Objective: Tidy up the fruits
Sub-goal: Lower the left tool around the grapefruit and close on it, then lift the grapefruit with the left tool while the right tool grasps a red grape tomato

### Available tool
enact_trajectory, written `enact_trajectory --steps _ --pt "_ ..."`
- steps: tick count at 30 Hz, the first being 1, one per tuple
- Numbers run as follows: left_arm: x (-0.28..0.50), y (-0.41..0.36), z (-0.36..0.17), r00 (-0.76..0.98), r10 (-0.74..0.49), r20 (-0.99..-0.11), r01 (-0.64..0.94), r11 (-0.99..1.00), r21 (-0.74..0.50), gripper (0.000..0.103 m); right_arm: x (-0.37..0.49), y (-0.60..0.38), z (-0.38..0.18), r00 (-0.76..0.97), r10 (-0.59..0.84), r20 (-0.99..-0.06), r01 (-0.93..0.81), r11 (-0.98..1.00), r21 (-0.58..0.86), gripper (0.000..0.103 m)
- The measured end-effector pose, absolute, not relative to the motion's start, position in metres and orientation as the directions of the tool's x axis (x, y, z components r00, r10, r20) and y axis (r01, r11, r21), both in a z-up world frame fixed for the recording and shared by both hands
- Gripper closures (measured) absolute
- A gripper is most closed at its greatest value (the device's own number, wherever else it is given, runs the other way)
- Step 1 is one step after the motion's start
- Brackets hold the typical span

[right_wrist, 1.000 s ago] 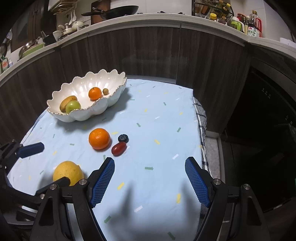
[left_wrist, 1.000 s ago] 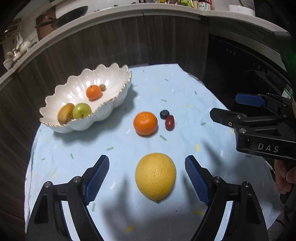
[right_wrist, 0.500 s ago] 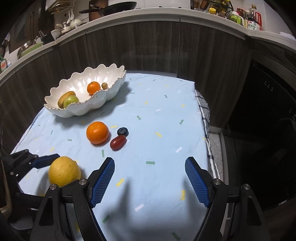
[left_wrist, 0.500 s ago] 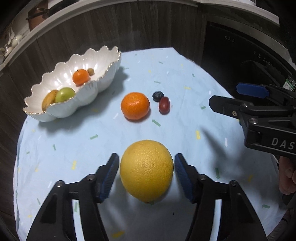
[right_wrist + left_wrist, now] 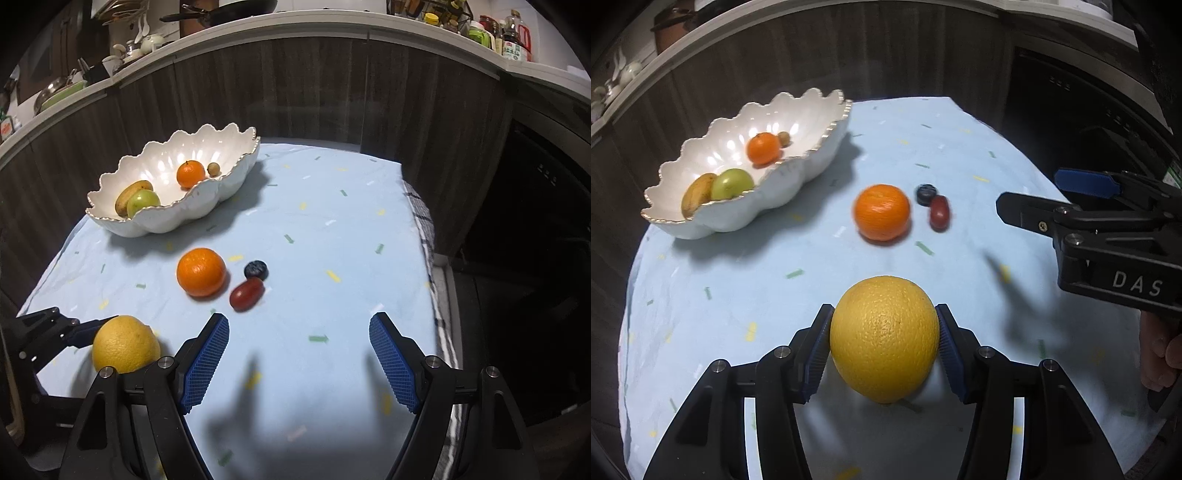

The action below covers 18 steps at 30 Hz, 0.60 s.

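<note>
A large yellow citrus (image 5: 884, 338) sits low on the pale blue cloth, and my left gripper (image 5: 884, 310) is shut on it, a blue pad pressed on each side. The same yellow citrus (image 5: 123, 343) shows at the lower left of the right wrist view. Beyond it lie an orange (image 5: 882, 212), a blueberry (image 5: 926, 194) and a small red fruit (image 5: 939, 216). My right gripper (image 5: 299, 321) is open above bare cloth, just short of the red fruit (image 5: 246, 293). A white scalloped bowl (image 5: 177, 218) at the back left holds a small orange, a green fruit and two brownish ones.
The blue cloth (image 5: 332, 221) covers a small table, its right edge showing a checked cloth (image 5: 424, 229). Dark wood cabinet fronts (image 5: 314, 92) close off the far side, with a dark appliance (image 5: 535, 221) to the right. A person's hand (image 5: 1160, 350) holds the right gripper.
My left jaws came in from wide apart and closed onto the yellow citrus, which now fills the gap. The right gripper edged a little nearer the loose fruits, its jaws unchanged.
</note>
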<state>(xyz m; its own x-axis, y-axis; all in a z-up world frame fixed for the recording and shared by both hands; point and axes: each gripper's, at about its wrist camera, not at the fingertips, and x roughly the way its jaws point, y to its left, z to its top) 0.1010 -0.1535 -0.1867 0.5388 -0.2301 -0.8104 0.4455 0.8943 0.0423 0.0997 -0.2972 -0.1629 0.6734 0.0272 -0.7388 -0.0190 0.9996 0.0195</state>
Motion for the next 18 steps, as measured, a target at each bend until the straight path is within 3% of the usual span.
enact_trajectory --steps 6,18 --pt "0.117 -0.138 -0.182 0.571 -0.196 -0.797 0.396 0.917 0.058 0.05 0.123 -0.284 -0.173 0.648 0.022 -0.761 -0.036 0.999 -0.002 0.025" --pt "0.139 -0.11 -0.18 0.595 -0.163 -0.787 0.324 0.945 0.049 0.05 0.154 -0.265 -0.195 0.594 0.013 -0.804 -0.054 0.998 -0.023 0.042"
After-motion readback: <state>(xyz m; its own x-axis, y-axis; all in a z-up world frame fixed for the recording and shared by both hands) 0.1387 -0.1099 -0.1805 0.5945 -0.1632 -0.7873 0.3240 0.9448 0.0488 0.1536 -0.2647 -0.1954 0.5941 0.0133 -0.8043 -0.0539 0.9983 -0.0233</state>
